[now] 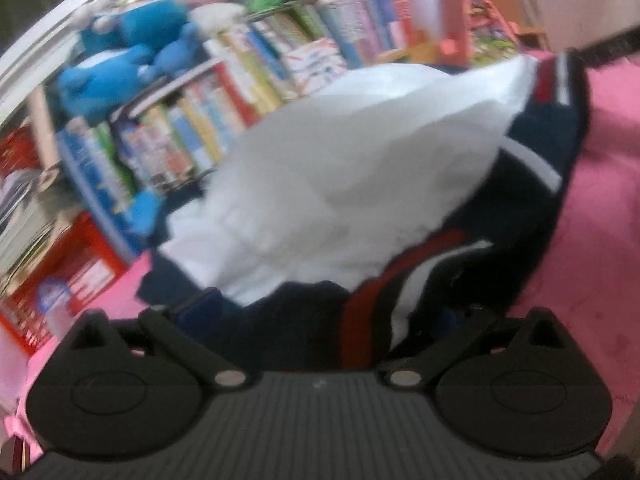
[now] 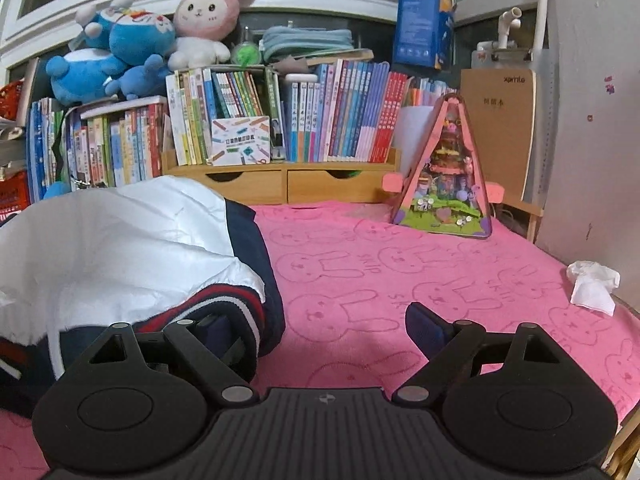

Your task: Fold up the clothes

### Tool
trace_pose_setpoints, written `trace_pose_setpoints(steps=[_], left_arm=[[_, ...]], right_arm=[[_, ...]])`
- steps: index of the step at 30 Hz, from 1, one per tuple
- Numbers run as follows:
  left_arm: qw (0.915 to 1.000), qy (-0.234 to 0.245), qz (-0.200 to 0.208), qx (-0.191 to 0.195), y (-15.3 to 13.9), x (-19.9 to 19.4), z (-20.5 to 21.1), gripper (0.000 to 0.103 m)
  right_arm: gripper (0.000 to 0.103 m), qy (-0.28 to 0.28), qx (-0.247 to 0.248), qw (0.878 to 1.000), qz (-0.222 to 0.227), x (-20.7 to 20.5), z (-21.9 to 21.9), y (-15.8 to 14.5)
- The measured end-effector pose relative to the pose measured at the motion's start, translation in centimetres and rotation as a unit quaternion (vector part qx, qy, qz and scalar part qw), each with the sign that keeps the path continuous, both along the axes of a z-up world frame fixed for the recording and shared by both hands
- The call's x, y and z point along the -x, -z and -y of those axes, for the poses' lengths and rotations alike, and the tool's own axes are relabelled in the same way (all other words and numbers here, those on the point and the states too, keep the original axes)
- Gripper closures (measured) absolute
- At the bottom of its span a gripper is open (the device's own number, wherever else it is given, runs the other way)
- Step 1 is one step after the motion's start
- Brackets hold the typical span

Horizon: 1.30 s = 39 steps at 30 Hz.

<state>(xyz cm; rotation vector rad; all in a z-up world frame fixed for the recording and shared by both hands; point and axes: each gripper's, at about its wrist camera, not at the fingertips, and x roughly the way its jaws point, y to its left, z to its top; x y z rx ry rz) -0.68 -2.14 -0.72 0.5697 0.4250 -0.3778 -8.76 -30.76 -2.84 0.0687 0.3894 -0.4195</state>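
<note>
A white and navy jacket [image 1: 340,168] with red and white striped trim lies bunched on a pink rabbit-print towel [image 2: 400,280]. In the blurred left wrist view it fills the middle. My left gripper [image 1: 320,304] has its jaws spread wide, and the cloth hides both fingers, with navy fabric lying between them. In the right wrist view the jacket [image 2: 120,240] sits at the left. My right gripper [image 2: 324,328] is open. Its left finger is tucked against the jacket's navy hem, and its right finger [image 2: 424,328] hangs over bare towel with nothing held.
Behind the towel stands a wooden rack of books [image 2: 280,120] with plush toys [image 2: 120,48] on top. A pink triangular toy house [image 2: 444,176] stands at the back right. A crumpled white tissue [image 2: 592,284] lies near the right wall [image 2: 592,120].
</note>
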Motion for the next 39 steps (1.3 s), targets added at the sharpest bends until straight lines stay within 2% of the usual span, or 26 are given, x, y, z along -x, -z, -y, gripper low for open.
trace_pose_setpoints(steps=[4, 8, 10, 12, 14, 16, 22, 25, 27, 29, 32, 35, 37, 39], left_arm=[[0.9984, -0.039, 0.033, -0.027, -1.7, 1.1, -3.0, 0.0], [0.9963, -0.077, 0.028, -0.027, -3.5, 1.9, -5.9, 0.0], [0.9973, -0.071, -0.009, 0.015, -4.4, 2.3, -7.2, 0.001], [0.9965, -0.043, -0.048, 0.054, -4.9, 2.9, -8.2, 0.001], [0.996, -0.022, -0.057, 0.066, -4.8, 3.8, -8.4, 0.0], [0.9964, -0.022, -0.053, 0.062, -4.3, 3.9, -7.9, 0.0], [0.9959, 0.014, -0.07, 0.057, -1.5, 2.3, -4.4, 0.0], [0.9974, -0.009, -0.058, 0.041, -0.3, 1.3, -3.7, 0.0], [0.9966, -0.024, -0.061, 0.049, -0.2, 1.0, -4.4, 0.0], [0.9962, -0.038, -0.06, 0.05, -0.3, 1.3, -5.5, 0.0], [0.9961, -0.074, -0.043, 0.02, -0.5, 1.7, -7.0, 0.0], [0.9944, -0.087, -0.051, 0.03, -0.8, 2.1, -8.1, 0.0], [0.9947, -0.075, -0.057, 0.04, -1.2, 2.4, -8.0, 0.0], [0.9947, -0.044, -0.06, 0.07, -1.7, 2.5, -7.4, 0.0]], right_arm=[[0.015, -0.005, 0.004, 1.0, 0.003, 0.4, -0.4, 0.1], [0.009, -0.039, 0.007, 0.999, 0.008, 1.0, -1.1, 0.1], [0.009, -0.052, 0.018, 0.998, 0.008, 1.2, -1.9, 0.1], [0.009, -0.054, 0.038, 0.998, 0.003, 1.3, -2.7, 0.3], [0.009, -0.057, 0.043, 0.997, -0.003, 1.3, -3.1, 0.5], [0.009, -0.067, 0.035, 0.997, -0.009, 1.4, -3.2, 0.8], [0.009, -0.076, 0.055, 0.995, -0.017, 1.5, -4.8, 1.4], [0.009, -0.068, 0.066, 0.995, -0.016, 1.6, -4.9, 1.2], [0.009, -0.056, 0.071, 0.996, -0.014, 1.7, -4.5, 1.1], [0.009, -0.048, 0.066, 0.997, -0.012, 1.8, -4.0, 1.0], [0.009, -0.033, 0.05, 0.998, -0.01, 1.7, -3.3, 1.2], [0.009, -0.039, 0.04, 0.998, -0.009, 1.5, -3.3, 1.4], [0.009, -0.04, 0.044, 0.998, -0.009, 1.4, -3.6, 1.4], [0.009, -0.043, 0.046, 0.998, -0.009, 1.3, -3.8, 1.4]])
